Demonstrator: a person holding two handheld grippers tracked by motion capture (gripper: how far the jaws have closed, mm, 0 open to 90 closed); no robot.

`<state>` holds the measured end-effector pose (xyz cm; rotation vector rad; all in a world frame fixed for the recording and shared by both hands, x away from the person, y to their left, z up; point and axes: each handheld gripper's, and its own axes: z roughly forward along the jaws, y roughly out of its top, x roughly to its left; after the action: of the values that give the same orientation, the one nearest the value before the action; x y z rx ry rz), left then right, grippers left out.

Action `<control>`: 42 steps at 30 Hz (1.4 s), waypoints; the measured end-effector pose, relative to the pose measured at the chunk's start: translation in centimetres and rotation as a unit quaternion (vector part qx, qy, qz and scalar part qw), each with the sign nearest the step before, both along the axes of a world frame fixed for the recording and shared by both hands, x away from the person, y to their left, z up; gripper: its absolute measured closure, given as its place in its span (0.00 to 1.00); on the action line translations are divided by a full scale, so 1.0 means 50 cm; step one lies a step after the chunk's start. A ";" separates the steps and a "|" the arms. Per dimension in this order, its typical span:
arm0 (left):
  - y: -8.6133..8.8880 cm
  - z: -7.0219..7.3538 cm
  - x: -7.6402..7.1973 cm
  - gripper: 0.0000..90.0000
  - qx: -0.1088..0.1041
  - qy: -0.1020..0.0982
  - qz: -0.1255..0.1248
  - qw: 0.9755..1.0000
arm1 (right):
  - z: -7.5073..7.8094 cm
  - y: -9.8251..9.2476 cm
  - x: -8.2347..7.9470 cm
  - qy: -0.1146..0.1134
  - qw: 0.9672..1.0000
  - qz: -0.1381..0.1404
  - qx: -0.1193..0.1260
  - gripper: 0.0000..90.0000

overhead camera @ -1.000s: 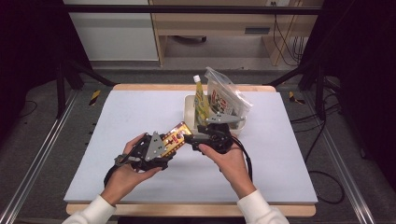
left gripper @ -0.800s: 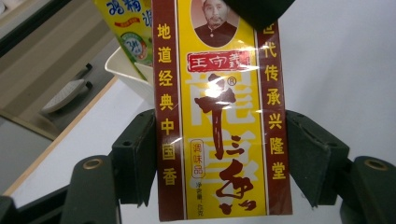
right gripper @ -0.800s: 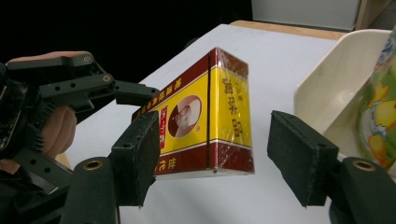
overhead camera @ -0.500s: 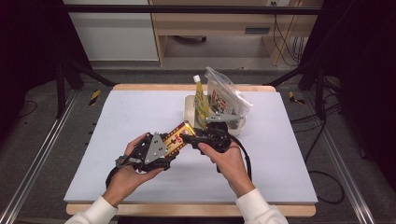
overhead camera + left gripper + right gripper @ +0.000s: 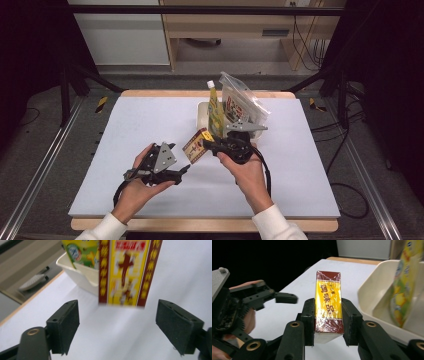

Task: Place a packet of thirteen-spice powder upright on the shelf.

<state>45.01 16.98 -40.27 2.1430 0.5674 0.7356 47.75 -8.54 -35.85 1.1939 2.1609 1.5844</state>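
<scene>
A yellow and dark red box (image 5: pixel 196 146) in clear wrap hangs just above the white table, tilted. My right gripper (image 5: pixel 207 145) is shut on it; its jaws have just been closing, and in the right gripper view the pads press both narrow sides of the box (image 5: pixel 328 307). My left gripper (image 5: pixel 184 170) sits lower left of the box and apart from it. Its jaws have just been opening, and in the left gripper view they (image 5: pixel 125 327) stand wide with nothing between them, the box (image 5: pixel 126 270) hanging ahead.
A cream bin (image 5: pixel 202 112) stands at the back middle of the table (image 5: pixel 125 130), holding a yellow pouch with a white cap (image 5: pixel 215 107) and a clear snack bag (image 5: pixel 240 105). Metal rails run along both sides of the table.
The box has passed from my left gripper to my right one. The left jaws have let go and opened, and the right jaws have shut on the box.
</scene>
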 end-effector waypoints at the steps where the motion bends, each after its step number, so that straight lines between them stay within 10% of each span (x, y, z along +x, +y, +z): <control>1: 0.008 -0.004 -0.001 0.19 -0.005 0.006 0.005 1.000 | 0.002 0.000 -0.002 -0.003 1.000 -0.004 -0.004 0.75; 12: 0.119 -0.048 -0.029 0.12 -0.033 0.044 0.068 0.996 | 0.043 0.014 -0.009 -0.043 0.998 -0.033 -0.024 0.75; 22: 0.232 -0.065 -0.060 0.11 -0.085 0.068 0.139 0.984 | 0.090 0.039 0.017 -0.061 0.995 -0.078 -0.029 0.75; 30: 0.257 -0.063 -0.064 0.11 -0.104 0.068 0.159 0.979 | 0.115 0.064 0.047 -0.071 0.989 -0.121 -0.037 0.75; 42: 0.263 -0.066 -0.066 0.11 -0.100 0.070 0.166 0.979 | 0.110 0.070 0.080 -0.069 0.984 -0.156 -0.054 0.75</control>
<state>41.73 30.12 -43.55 1.9443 1.0478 0.6731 51.77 -5.01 -30.37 1.2735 1.8425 1.3576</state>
